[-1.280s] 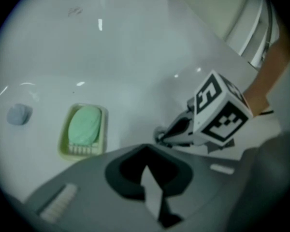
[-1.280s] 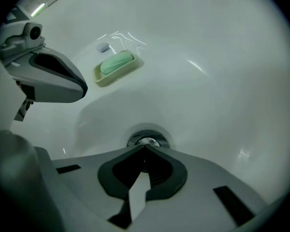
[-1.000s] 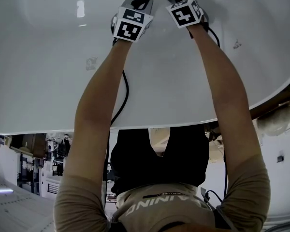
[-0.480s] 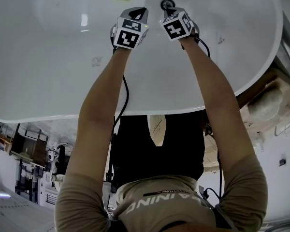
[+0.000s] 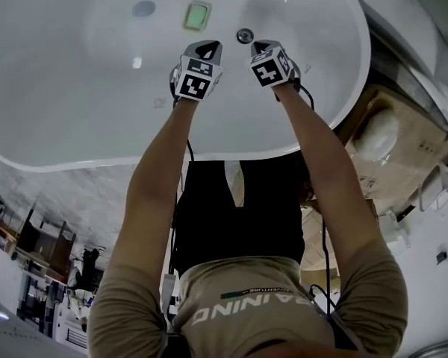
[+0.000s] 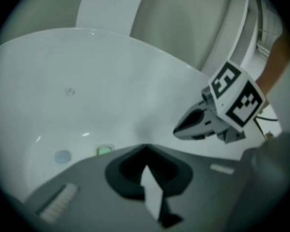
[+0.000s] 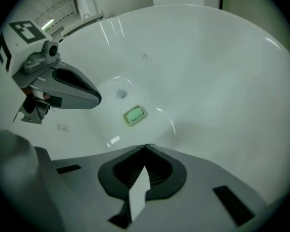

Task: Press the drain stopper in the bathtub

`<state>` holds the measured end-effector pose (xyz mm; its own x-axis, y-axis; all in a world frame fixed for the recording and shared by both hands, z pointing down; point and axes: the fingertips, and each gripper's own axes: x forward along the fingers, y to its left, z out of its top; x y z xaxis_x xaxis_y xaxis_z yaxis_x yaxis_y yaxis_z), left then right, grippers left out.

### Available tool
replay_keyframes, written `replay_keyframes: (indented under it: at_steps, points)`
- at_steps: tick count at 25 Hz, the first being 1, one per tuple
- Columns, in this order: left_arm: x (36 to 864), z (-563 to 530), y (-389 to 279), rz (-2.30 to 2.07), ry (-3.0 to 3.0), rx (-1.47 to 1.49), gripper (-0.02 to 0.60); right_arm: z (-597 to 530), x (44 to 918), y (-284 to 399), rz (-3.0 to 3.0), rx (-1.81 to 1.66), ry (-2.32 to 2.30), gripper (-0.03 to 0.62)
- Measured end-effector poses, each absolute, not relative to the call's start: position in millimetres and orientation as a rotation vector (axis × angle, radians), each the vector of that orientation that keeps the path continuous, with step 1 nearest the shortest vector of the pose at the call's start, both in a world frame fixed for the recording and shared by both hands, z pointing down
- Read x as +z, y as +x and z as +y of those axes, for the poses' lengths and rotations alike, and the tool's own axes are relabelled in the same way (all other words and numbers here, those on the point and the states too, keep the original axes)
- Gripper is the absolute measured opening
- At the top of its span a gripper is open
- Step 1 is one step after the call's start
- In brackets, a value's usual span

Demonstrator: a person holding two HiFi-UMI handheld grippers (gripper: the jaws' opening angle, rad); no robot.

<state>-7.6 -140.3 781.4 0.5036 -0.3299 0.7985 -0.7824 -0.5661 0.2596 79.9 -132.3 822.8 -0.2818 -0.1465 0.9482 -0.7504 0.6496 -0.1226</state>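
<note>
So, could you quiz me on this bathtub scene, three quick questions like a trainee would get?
1. True or false: the left gripper holds the stopper.
2. What colour is the small rectangular item on the bathtub floor? A red, B green, C yellow.
3. Fill in: in the head view, the stopper shows nearer the ___ gripper.

Key: 1 false, its jaws are shut on nothing; 2 B; 3 right, the right gripper.
</note>
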Motion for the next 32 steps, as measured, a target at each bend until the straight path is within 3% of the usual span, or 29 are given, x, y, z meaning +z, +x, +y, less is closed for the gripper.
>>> replay_keyframes:
  at_steps: [16,32]
  points:
    - [571.4,-121.9,-4.6,-1.050,2.184,0.867,0.002,-120.0,585.8,102.0,-1.996,0.796,0.964,0.009]
    - [360.1,-119.1,-3.6,-1.141,2.356,0.810,0.002,-113.3,360.6,101.3,-2.251,0.685,1.111,0.008]
